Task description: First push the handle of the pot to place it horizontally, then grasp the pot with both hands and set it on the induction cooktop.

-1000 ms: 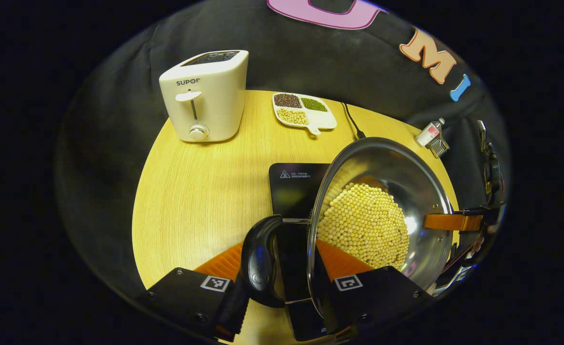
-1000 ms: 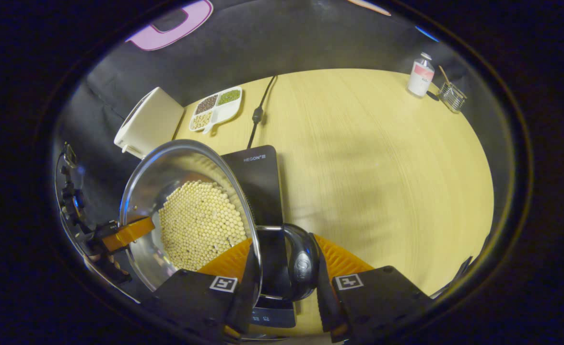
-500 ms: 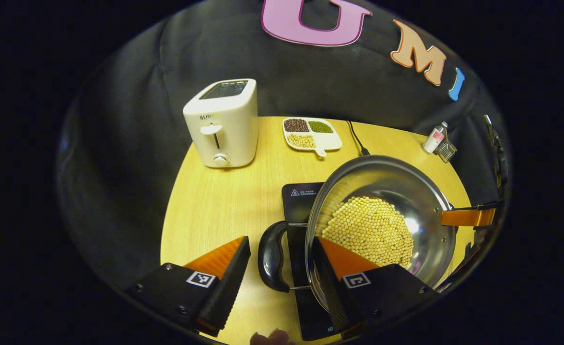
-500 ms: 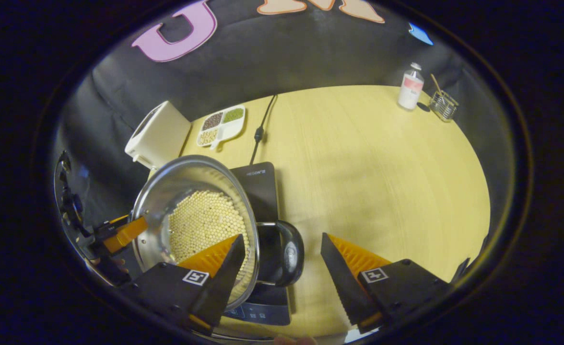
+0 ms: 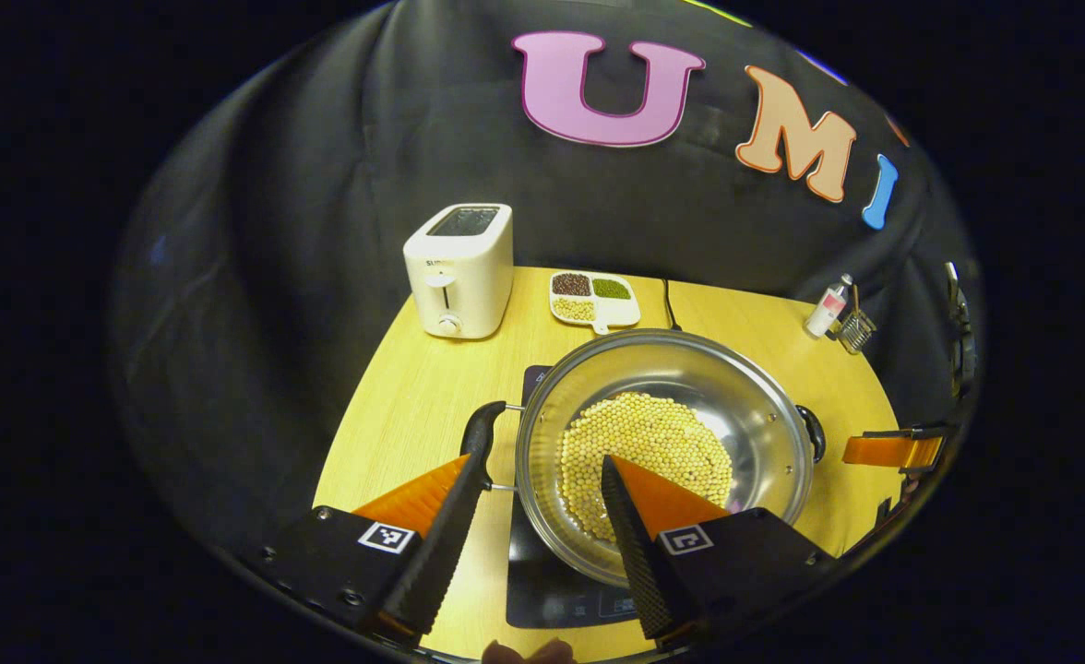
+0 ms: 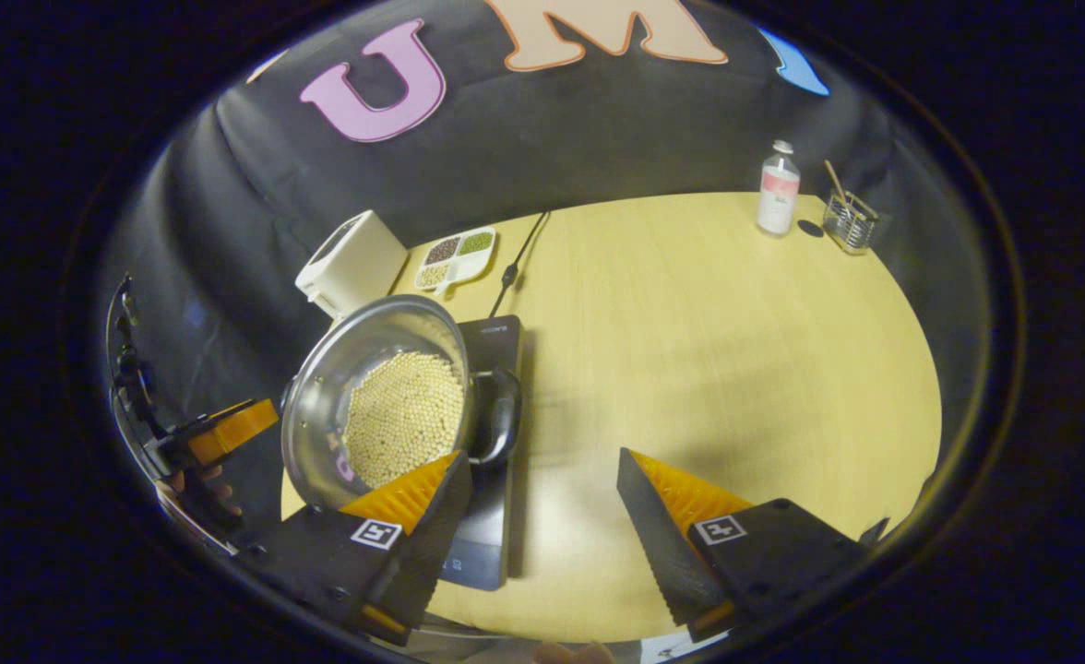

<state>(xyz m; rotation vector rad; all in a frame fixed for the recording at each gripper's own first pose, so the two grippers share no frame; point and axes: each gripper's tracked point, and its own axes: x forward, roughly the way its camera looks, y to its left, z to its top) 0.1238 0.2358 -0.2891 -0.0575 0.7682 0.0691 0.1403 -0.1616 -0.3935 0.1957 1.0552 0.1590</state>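
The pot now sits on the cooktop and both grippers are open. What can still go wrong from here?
1. The pot is wider than the induction cooktop and overhangs it, so a bump might shift it.
2. The left gripper hangs close to the pot's handle; pulling back carelessly could catch it.
3. The soybeans lie loose and uncovered, so a jolt might scatter them on the table.
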